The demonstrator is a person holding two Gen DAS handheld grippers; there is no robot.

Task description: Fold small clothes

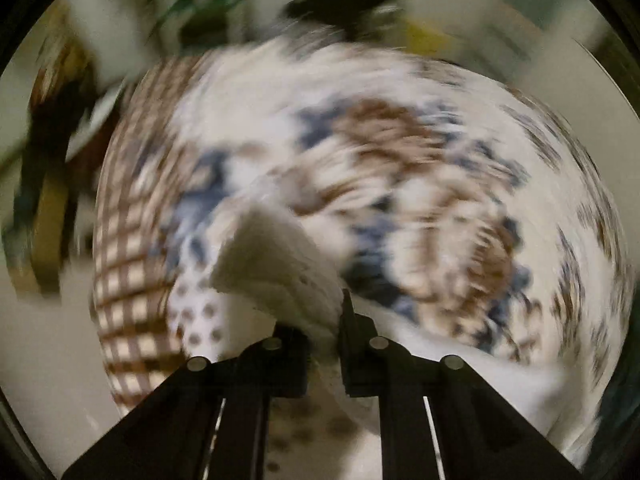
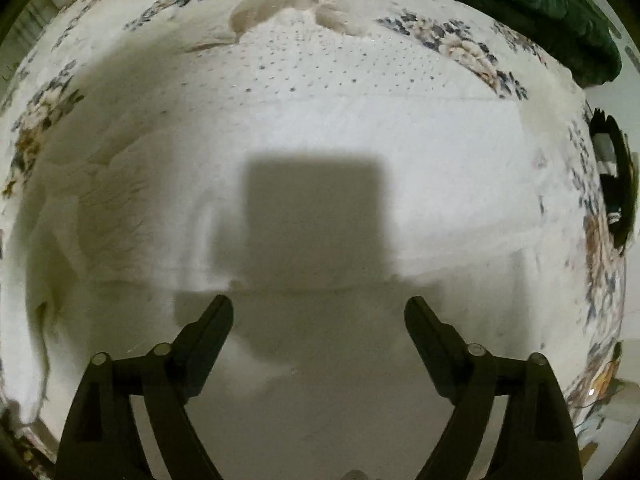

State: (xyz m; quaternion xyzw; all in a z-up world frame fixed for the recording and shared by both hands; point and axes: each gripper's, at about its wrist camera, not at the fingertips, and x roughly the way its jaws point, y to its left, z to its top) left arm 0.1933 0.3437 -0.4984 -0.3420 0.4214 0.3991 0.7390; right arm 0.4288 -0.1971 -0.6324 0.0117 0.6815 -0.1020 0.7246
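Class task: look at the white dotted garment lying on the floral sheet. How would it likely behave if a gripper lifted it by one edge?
The garment would probably droop: its edges already wrinkle. It looks thin, so likely light. The left hand-held gripper pinches a bent fold, suggesting floppy cloth.

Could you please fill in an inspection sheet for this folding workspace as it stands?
Surface: floral bedsheet with a checked border, blurred in the left view.
Job's things: white dotted garment spread flat.
Clutter: dark green fabric at the far edge.
Grippers: left hand-held gripper shut on a white fabric corner; right hand-held gripper open above the garment.
Cables: nothing seen.
Surroundings: blurred objects beyond the bed, unidentifiable.
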